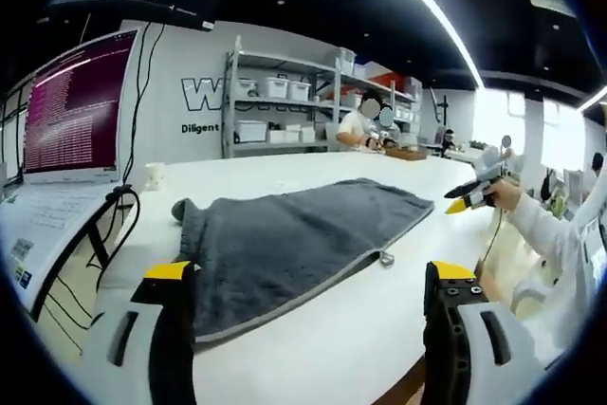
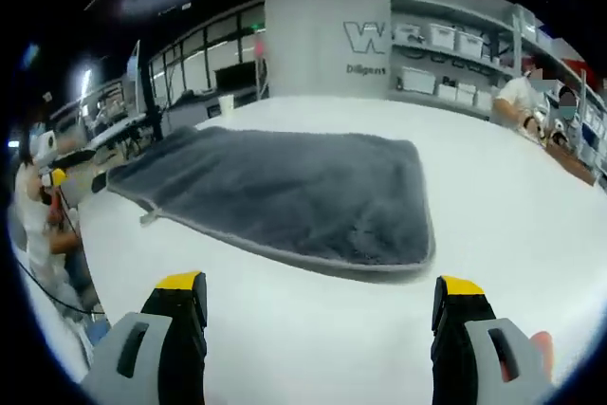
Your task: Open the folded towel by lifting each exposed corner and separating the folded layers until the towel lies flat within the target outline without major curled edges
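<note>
left hand-held gripper point(image 1: 308, 296): jaws wide, empty | right hand-held gripper point(image 2: 318, 305): wide, empty | towel point(image 2: 285, 187): untouched

A grey towel point(image 1: 294, 239) is seen spread on the white counter point(image 1: 313, 348) beyond the left claw point(image 1: 313, 305), whose jaws are parted and empty.

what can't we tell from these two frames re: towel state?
- Target outline: no marking visible on the white table in either view.
- Layers under the grey towel: hidden by its own top face.
- Towel's near corner, left gripper view: behind the left gripper finger.
- Towel tag: too small to read.
</note>
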A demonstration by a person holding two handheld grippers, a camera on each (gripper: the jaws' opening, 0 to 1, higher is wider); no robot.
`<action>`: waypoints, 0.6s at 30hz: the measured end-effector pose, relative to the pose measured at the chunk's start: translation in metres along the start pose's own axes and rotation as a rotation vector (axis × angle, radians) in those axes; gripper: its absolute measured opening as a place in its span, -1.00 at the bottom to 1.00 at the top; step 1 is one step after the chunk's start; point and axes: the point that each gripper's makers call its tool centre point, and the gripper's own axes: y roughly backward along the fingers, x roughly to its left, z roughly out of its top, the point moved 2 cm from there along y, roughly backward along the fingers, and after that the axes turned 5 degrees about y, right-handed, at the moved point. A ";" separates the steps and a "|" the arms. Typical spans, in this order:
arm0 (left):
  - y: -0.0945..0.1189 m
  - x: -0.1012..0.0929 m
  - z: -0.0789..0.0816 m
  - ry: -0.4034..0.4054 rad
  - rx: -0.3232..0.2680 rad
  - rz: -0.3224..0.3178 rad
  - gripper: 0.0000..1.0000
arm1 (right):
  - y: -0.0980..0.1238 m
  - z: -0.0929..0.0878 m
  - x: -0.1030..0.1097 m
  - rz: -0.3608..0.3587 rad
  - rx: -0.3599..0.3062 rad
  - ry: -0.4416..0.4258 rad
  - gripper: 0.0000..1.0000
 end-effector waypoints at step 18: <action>0.005 0.001 0.004 0.022 -0.030 -0.019 0.99 | -0.027 0.002 -0.025 0.031 -0.072 -0.196 0.98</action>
